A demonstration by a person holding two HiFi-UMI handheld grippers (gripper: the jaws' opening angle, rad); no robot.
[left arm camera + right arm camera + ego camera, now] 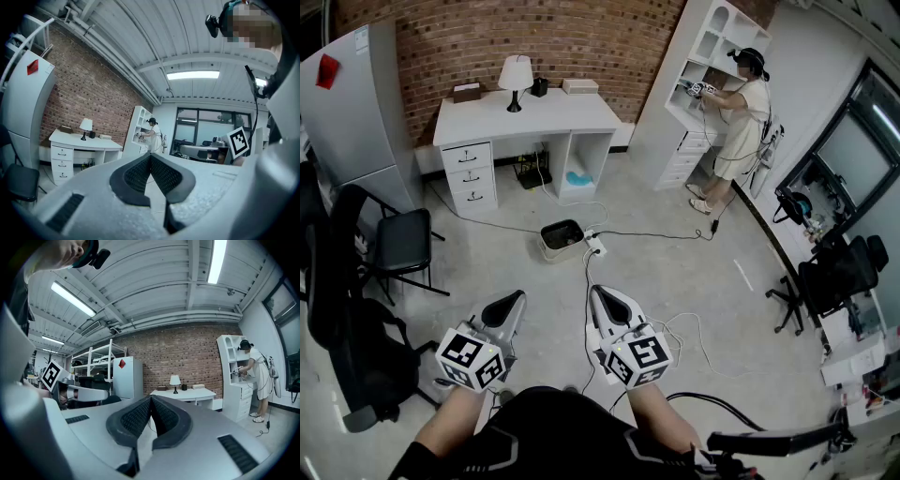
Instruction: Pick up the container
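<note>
Left tongs (517, 297) and right tongs (599, 292) — both closed, empty — sit well short of the floor container (562, 234); the cables (637, 233) beside it could snag a reach.

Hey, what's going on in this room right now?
The hand-held left gripper and right gripper are both shut and empty, and both point level. The container sits untouched on the floor ahead of them, beside a power strip. A second person is busy at the white shelf unit at the back.
</note>
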